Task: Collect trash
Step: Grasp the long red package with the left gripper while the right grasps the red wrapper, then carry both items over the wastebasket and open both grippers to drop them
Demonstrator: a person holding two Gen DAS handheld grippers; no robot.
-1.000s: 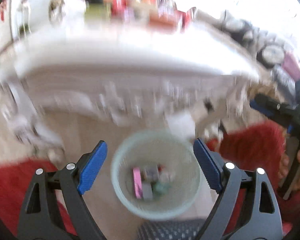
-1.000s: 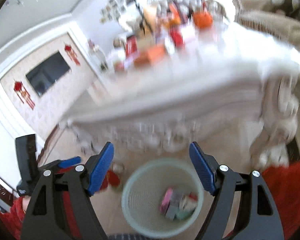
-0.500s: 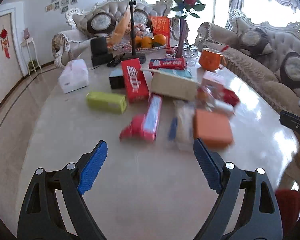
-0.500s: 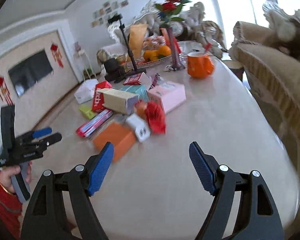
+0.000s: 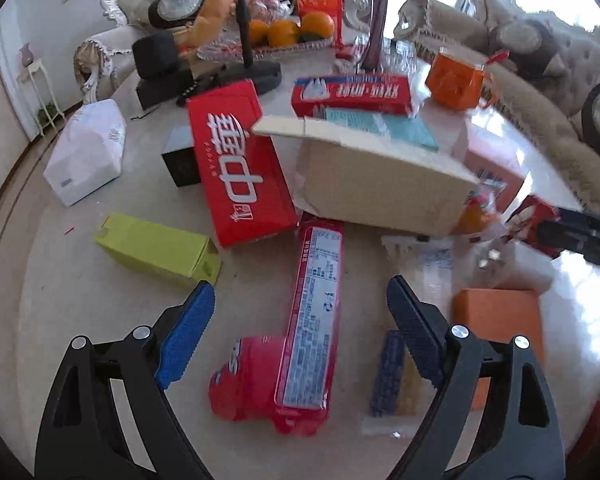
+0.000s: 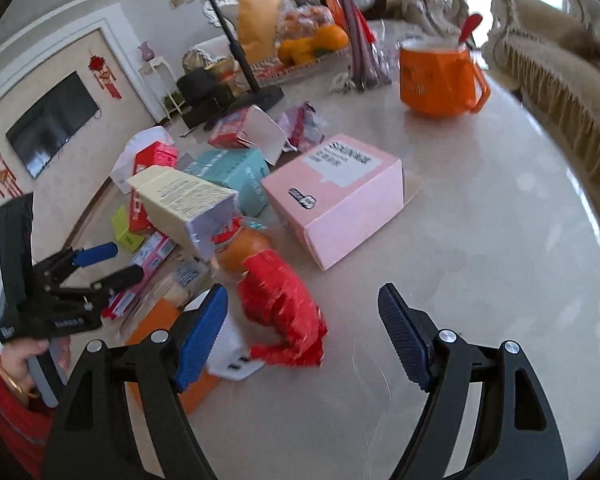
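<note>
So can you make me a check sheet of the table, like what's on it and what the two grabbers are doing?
Surface: pale glossy table, crowded on one side.
Job's things: long red toothpaste box between the left tool's fingers, not gripped; crumpled red wrapper lying by the right tool; yellow-green box; big red box; tan carton; pink box; flat orange box.
Clutter: orange mug with a spoon, fruit tray, white tissue pack.
Grippers: left tool open; right tool open.
Cables: nothing seen.
Surroundings: sofa, wall TV.
</note>
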